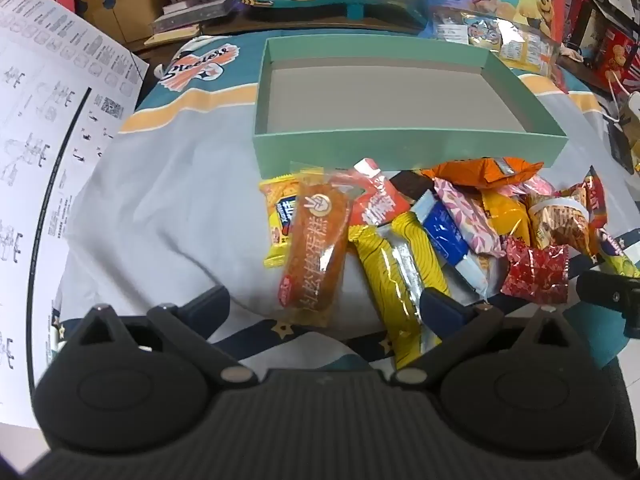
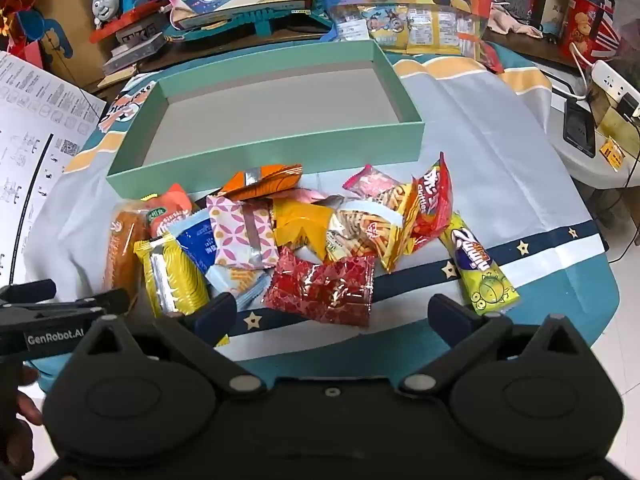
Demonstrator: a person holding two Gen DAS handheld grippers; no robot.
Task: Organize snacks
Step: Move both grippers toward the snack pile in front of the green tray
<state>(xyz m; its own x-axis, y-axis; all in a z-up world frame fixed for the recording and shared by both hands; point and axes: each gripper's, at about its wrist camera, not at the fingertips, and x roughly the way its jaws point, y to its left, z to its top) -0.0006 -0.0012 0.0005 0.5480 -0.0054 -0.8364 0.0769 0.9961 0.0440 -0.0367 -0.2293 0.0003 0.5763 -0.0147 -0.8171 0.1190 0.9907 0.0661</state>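
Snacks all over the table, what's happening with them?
Someone is tidying the snacks into the green box, holding a gripper in each hand. Nothing is in the box yet; all the packets lie heaped in front of it. The left gripper and right gripper are both open, holding nothing, hovering near the pile's front edge.

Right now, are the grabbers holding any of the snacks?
No, nothing is held. The left gripper and the right gripper are both open, hovering over the snack pile in front of the green box.
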